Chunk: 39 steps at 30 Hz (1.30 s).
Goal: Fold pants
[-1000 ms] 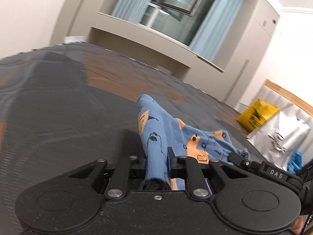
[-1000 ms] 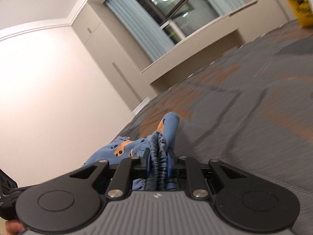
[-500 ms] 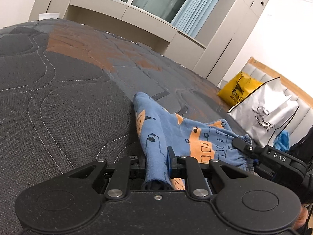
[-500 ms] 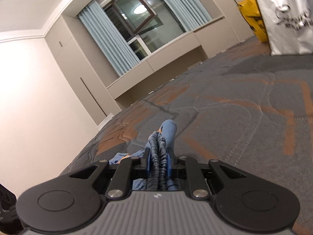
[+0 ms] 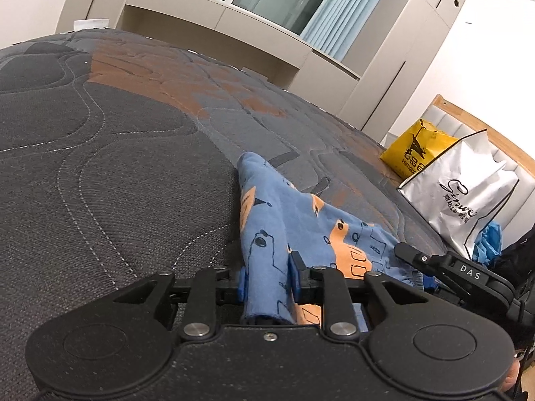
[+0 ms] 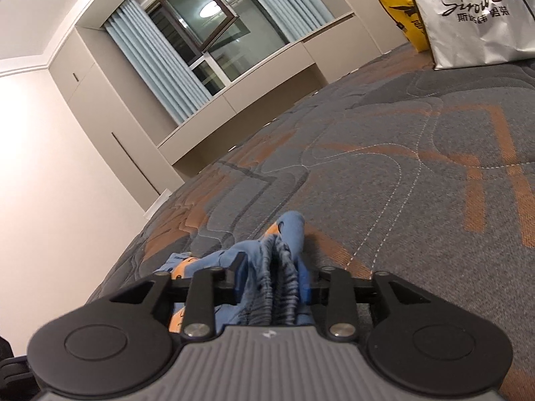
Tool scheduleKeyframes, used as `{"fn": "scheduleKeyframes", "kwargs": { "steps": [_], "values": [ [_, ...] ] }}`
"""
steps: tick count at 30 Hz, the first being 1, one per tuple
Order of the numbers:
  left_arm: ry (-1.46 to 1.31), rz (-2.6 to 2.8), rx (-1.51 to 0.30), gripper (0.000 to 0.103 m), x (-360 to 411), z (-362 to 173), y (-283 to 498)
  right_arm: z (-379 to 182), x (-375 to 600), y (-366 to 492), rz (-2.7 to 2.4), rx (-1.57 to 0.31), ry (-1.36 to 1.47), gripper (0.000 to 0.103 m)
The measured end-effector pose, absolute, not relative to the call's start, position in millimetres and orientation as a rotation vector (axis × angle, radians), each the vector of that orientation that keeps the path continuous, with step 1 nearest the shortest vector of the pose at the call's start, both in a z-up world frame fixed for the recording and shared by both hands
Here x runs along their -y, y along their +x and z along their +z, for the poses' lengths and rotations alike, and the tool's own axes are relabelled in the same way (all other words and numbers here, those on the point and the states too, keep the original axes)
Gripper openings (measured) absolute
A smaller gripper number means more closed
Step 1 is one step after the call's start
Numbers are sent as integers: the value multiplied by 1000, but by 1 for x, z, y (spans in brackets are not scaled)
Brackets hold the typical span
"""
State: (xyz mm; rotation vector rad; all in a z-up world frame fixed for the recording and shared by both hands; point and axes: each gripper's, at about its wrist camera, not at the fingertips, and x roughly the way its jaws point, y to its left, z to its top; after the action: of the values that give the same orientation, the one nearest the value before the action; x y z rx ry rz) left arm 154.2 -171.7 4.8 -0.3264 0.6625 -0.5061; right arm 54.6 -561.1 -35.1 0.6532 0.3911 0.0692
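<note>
The little blue pants (image 5: 301, 227) lay on the bed (image 5: 100, 173), near its edge by the person. The left gripper (image 5: 266, 279) was pinching a thin flap of the cloth. The right gripper (image 6: 272, 279) was clamped on the bunchy stretchy waistband (image 6: 281, 267). The pants looked soft, light and floppy, so they would sag wherever nobody held them. Corners and the waistband seemed the best spots to hold.
</note>
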Motion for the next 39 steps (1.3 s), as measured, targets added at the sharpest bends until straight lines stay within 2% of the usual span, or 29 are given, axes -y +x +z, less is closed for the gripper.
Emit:
{"fn": "scheduleKeyframes", "kwargs": {
  "steps": [1, 3, 4, 5, 7, 8, 10, 13, 26, 35, 39],
  "values": [
    [-325, -500, -661, 37, 171, 6, 153, -35, 560, 53, 67, -388, 656, 57],
    [-321, -483, -647, 48, 170, 9, 150, -35, 561, 52, 70, -372, 661, 67],
    [-320, -473, -636, 57, 169, 12, 148, -36, 561, 49, 71, -365, 660, 71],
    [-318, -464, -625, 61, 168, 14, 145, -36, 560, 48, 69, -358, 656, 73],
    [-313, -439, -600, 79, 165, 18, 139, -35, 559, 46, 64, -350, 648, 83],
    [-308, -421, -585, 85, 163, 21, 135, -35, 557, 45, 67, -342, 642, 85],
    [-291, -386, -552, 97, 161, 25, 126, -33, 556, 43, 74, -329, 634, 96],
    [-274, -368, -529, 101, 156, 28, 116, -31, 553, 37, 73, -297, 624, 103],
    [-226, -283, -514, 102, 137, 30, 70, -28, 535, 16, 144, -268, 559, 103],
    [-187, -287, -474, 102, 119, 35, 34, -28, 528, -18, 185, -259, 614, 103],
    [-146, -241, -477, 102, 115, 38, 19, -13, 512, -56, 204, -191, 614, 103]
  ]
}}
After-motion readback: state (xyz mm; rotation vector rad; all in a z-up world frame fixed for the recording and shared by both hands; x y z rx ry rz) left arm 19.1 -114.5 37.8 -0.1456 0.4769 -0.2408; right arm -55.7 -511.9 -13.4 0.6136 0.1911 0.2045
